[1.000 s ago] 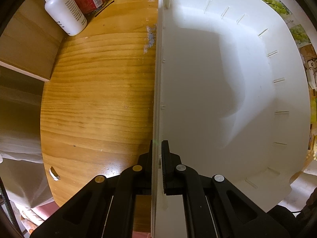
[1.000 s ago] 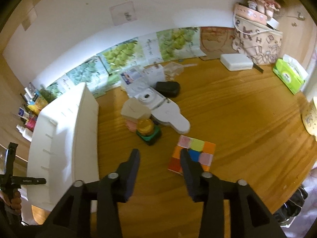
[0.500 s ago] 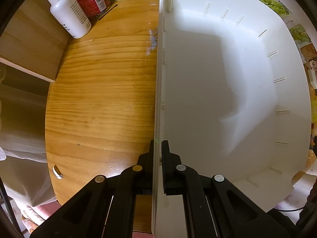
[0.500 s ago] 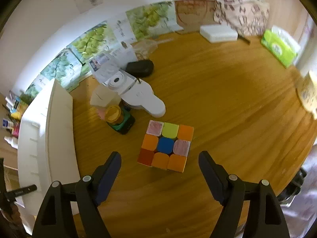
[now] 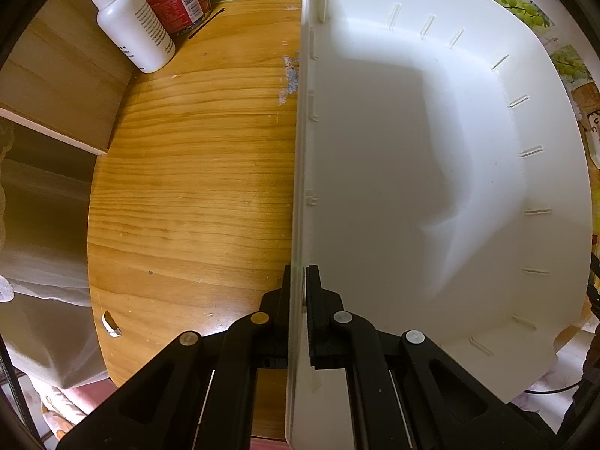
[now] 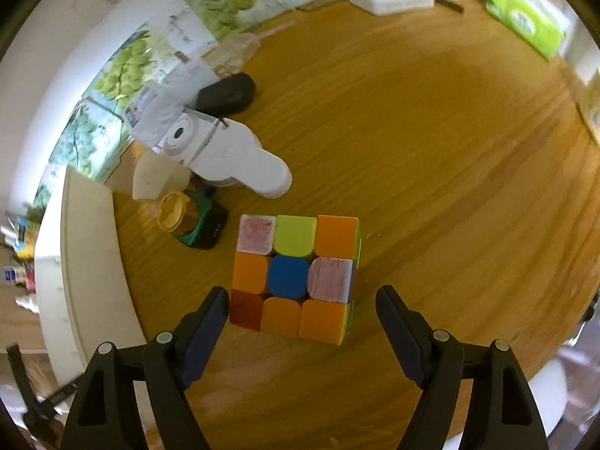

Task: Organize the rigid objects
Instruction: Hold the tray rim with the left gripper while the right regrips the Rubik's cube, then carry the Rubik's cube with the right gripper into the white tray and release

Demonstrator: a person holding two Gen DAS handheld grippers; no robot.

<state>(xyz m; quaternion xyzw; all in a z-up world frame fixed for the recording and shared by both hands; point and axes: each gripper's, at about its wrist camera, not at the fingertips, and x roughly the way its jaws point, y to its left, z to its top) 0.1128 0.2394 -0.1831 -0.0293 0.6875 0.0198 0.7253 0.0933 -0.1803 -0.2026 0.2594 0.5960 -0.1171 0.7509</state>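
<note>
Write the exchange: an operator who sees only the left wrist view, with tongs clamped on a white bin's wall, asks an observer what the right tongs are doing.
Operator: Are the right tongs holding anything?
Observer: No. The right tongs stand open above the wooden table, with nothing gripped.
Operator: What are they aimed at?
Observer: A colour cube lies on the table just ahead of their tips. In that view it is to the right of the white bin.
</note>
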